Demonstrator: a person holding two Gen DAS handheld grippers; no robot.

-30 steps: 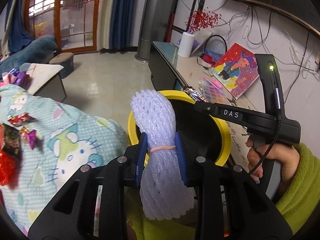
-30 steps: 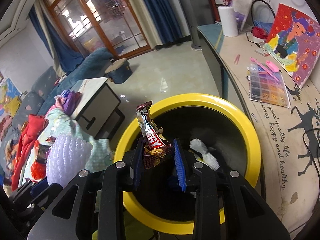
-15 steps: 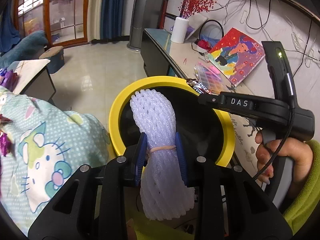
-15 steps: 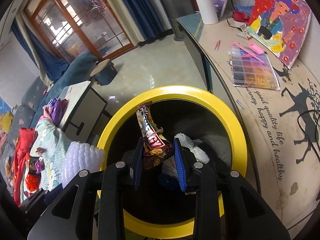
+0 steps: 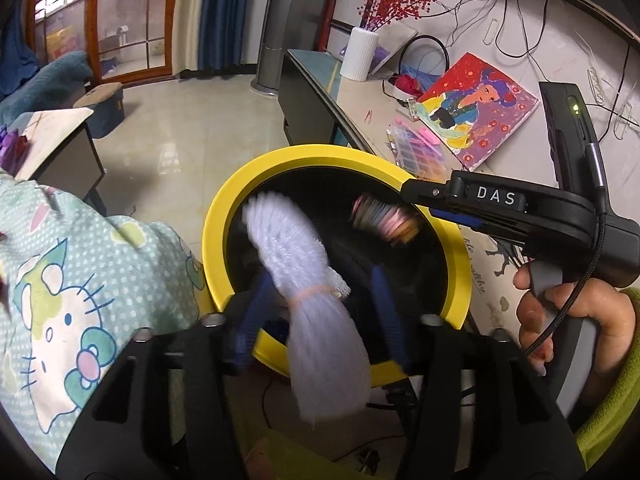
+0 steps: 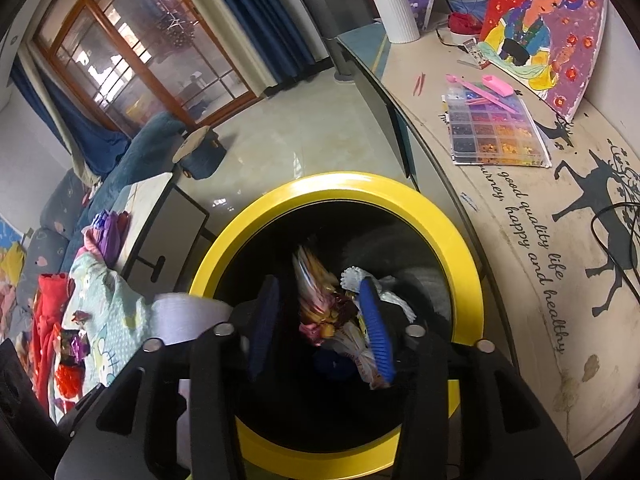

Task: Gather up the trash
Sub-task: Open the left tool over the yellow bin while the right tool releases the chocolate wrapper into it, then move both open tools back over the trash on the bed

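Observation:
A yellow-rimmed black bin (image 5: 224, 224) (image 6: 460, 240) sits right below both grippers. My left gripper (image 5: 320, 312) is open; the white foam net bundle (image 5: 304, 280) is blurred and loose between its blue pads, over the bin's mouth. My right gripper (image 6: 320, 324) is open too; the candy wrapper (image 6: 320, 304) is blurred and dropping between its pads into the bin. The right gripper also shows in the left wrist view (image 5: 460, 208), with the blurred wrapper (image 5: 384, 220) under its tip. White foam trash (image 6: 392, 300) lies in the bin.
A Hello Kitty blanket (image 5: 80, 280) with several foil wrappers (image 6: 74, 348) lies to the left. A low cabinet (image 6: 520, 220) on the right holds a bead box (image 6: 496, 128), a painting (image 6: 540, 28) and a white vase (image 6: 394, 6). A small side table (image 5: 60, 140) stands beyond on the tiled floor.
Both grippers have opened above the bin. The foam net and the candy wrapper have come loose and are falling, blurred. Both grippers sit closer over the bin's mouth.

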